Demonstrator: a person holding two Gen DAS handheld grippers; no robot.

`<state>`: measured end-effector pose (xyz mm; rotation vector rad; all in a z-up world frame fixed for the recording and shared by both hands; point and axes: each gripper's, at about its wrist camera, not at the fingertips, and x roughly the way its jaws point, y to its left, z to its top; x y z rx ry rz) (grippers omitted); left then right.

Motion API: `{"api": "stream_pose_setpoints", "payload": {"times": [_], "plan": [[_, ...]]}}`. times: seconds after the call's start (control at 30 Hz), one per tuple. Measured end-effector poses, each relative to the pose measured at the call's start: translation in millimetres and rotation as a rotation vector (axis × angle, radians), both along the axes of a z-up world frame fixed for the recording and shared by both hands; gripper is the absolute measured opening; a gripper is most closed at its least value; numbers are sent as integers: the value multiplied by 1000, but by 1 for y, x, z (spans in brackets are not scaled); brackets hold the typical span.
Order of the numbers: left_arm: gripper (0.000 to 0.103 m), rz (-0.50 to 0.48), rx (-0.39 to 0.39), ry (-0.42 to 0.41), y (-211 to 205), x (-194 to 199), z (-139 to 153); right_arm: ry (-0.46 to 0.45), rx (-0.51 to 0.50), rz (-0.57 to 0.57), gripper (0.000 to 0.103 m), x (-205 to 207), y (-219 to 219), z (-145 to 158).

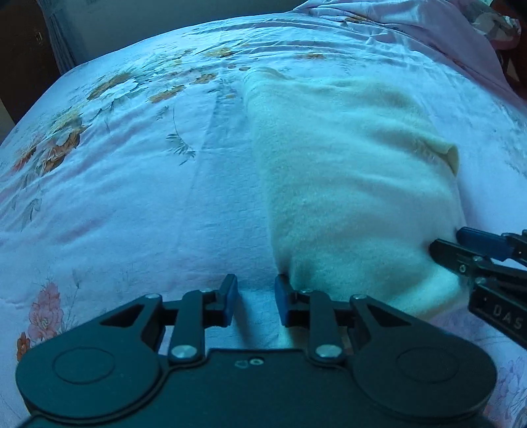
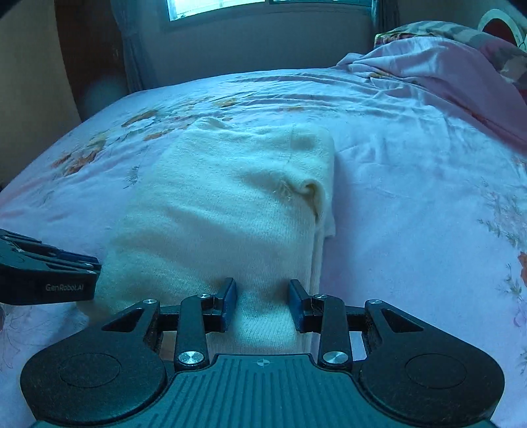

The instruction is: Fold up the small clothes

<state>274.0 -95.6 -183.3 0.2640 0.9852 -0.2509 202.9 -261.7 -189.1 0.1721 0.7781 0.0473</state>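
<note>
bunched pink quilt (image 2: pixel 438 66) beyond folded cream garment (image 2: pixel 230 204).

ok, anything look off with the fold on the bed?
Mostly tidy. The cream garment has a cuff-like end puckered up on its right side, and a lower layer sticks out past the right edge, so the edges aren't flush.

One folded cream garment (image 2: pixel 230 210) lies on one floral bedsheet (image 2: pixel 411 197), with two grippers, left (image 1: pixel 255 301) and right (image 2: pixel 263 301), one bunched pink cover (image 2: pixel 444 66) and one window (image 2: pixel 214 6).
</note>
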Motion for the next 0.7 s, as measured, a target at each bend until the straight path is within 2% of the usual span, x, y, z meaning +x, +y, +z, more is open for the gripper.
{"api": "stream_pose_setpoints", "payload": {"times": [0.17,0.4,0.57,0.7], "plan": [[23,21,-6,4,5,-5,5,2,40,-38,33,-11,-2,-2],[23,2,3,-40,5,-19,22,-6,54,-60,33,-23,1,3],[28,-22,-6,-79,-3,-22,40,-16,91,-77,33,-28,-4,11],[35,-45,-9,-113,-14,-16,50,-69,129,-114,33,-31,-13,25]]}}
